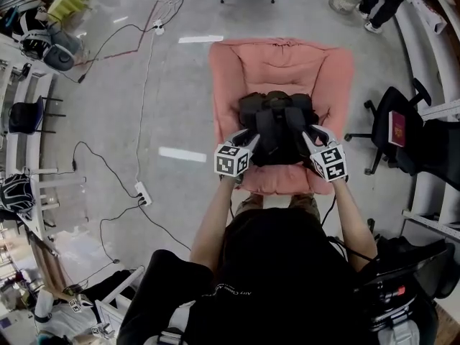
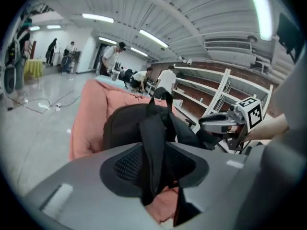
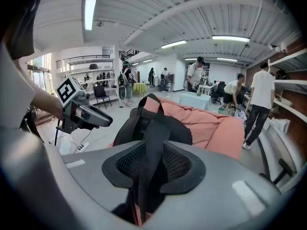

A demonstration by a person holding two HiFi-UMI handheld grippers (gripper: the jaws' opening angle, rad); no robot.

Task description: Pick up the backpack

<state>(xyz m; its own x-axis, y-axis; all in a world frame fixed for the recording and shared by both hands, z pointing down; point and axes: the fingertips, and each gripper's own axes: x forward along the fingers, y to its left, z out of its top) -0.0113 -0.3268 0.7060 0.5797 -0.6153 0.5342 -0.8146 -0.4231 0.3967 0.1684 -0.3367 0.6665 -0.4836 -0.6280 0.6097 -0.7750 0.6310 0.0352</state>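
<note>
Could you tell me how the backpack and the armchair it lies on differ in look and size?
The backpack is black, the armchair pink. The backpack is far smaller, covering only part of the armchair's seat. The backpack has straps; the armchair none. Both look soft and padded.

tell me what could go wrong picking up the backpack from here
1. The left gripper and right gripper each have a strap between the jaws, but the pads don't look clamped. If lifted now, a strap may slide out.
2. Held only by its straps, the backpack could swing, tilt or drag on the pink chair.
</note>
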